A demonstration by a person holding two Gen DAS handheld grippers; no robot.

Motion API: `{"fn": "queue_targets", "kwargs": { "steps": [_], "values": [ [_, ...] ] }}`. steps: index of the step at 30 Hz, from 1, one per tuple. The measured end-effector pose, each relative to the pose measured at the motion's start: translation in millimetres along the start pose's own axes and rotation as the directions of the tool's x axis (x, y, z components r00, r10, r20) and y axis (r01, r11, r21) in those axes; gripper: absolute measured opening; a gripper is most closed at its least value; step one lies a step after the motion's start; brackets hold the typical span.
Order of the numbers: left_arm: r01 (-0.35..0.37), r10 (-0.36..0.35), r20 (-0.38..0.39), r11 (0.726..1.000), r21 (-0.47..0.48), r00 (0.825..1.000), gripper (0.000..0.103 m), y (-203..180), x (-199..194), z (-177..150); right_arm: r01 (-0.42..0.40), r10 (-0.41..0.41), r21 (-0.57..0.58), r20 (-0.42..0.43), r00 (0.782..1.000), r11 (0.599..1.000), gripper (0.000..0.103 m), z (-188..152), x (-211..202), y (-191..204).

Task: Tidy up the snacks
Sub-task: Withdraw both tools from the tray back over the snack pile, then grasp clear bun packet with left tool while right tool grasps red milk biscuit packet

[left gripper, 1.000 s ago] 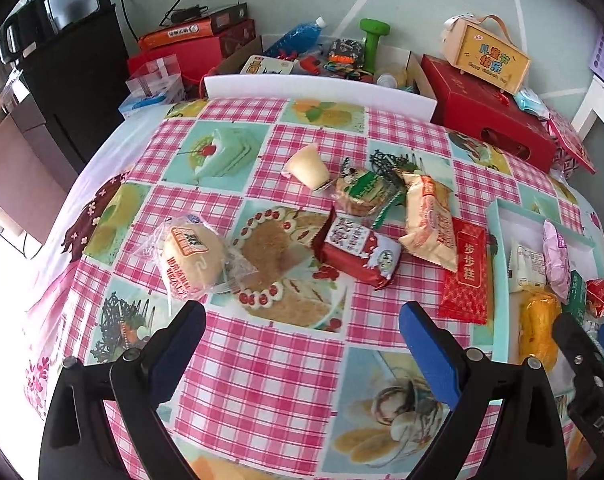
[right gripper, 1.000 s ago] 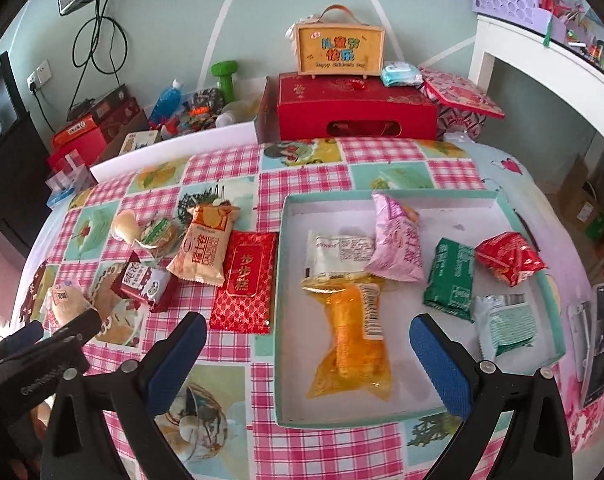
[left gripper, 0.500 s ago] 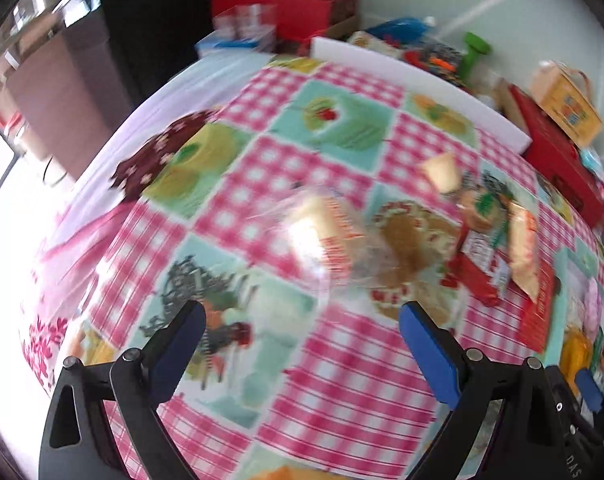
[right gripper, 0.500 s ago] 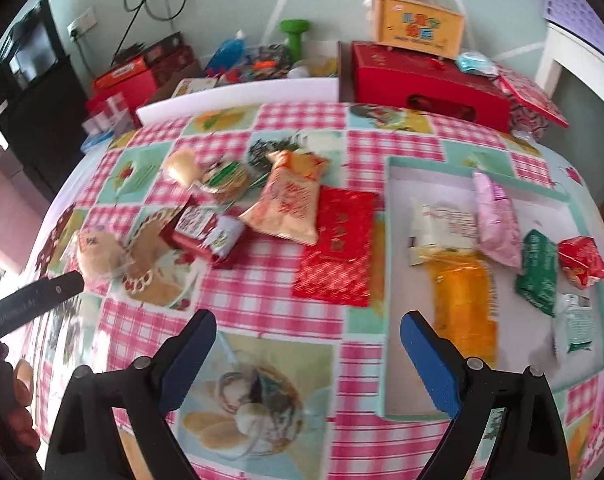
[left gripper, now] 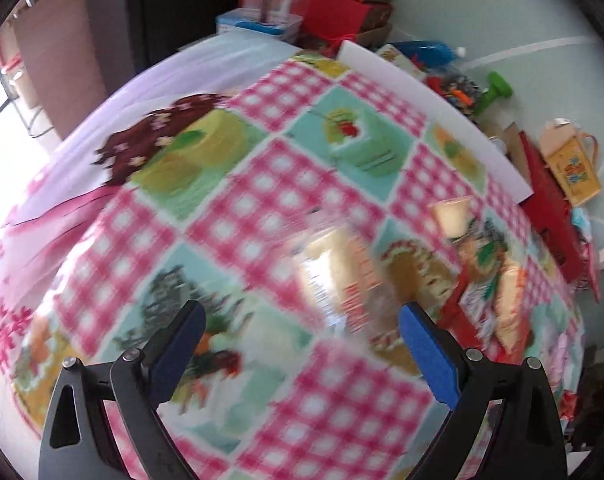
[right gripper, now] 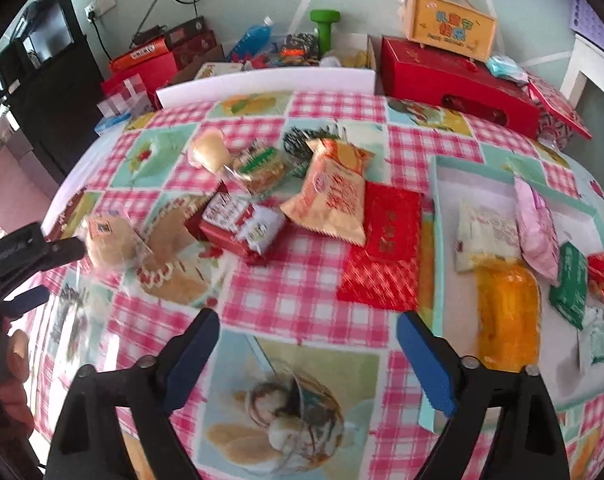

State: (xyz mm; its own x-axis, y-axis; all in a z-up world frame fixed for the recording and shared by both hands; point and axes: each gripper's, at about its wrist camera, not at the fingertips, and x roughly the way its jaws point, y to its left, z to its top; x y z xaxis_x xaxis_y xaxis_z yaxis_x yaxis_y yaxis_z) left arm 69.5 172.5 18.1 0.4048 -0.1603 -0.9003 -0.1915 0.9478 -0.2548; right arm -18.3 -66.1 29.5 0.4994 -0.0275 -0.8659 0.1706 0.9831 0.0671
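Left hand-held gripper spread over wrapped bun, right hand-held gripper closing w/ nothing between jaws; slippery film wrap could slide off tabletop edge.

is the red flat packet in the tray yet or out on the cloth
Out. The red flat packet lies on the checked tablecloth, just left of the tray rim, beside the orange snack bag.
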Motion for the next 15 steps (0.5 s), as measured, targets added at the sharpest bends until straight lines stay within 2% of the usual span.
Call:
{"fn": "queue_targets", "kwargs": {
  "steps": [2, 8, 10, 15],
  "values": [
    [0.022, -0.022, -0.005, 1.0, -0.001, 1.0, 0.097, -7.9, 5.2, 5.1, -0.021, 0.021, -0.008, 0.008, 1.0, 1.0, 0.089, 6.7, 3.6, 4.0],
    [0.015, -0.016, -0.042, 1.0, -0.009, 0.999, 0.094, -20.8, 26.8, 15.3, -0.068, 0.069, -0.05, 0.01, 0.998, 0.996, 0.083, 28.9, 17.1, 17.1],
    [0.017, -0.017, -0.058, 1.0, -0.016, 0.998, 0.089, -20.0, 33.8, 17.1, -0.073, 0.073, -0.075, 0.006, 0.997, 0.995, 0.08, 38.8, 21.5, 22.0],
    [0.0, 0.0, -0.048, 1.0, 0.006, 0.999, 0.074, -24.9, 39.6, 22.9, -0.147, 0.145, -0.119, -0.024, 0.989, 0.982, 0.077, 62.9, 37.2, 32.5]
  ]
}}
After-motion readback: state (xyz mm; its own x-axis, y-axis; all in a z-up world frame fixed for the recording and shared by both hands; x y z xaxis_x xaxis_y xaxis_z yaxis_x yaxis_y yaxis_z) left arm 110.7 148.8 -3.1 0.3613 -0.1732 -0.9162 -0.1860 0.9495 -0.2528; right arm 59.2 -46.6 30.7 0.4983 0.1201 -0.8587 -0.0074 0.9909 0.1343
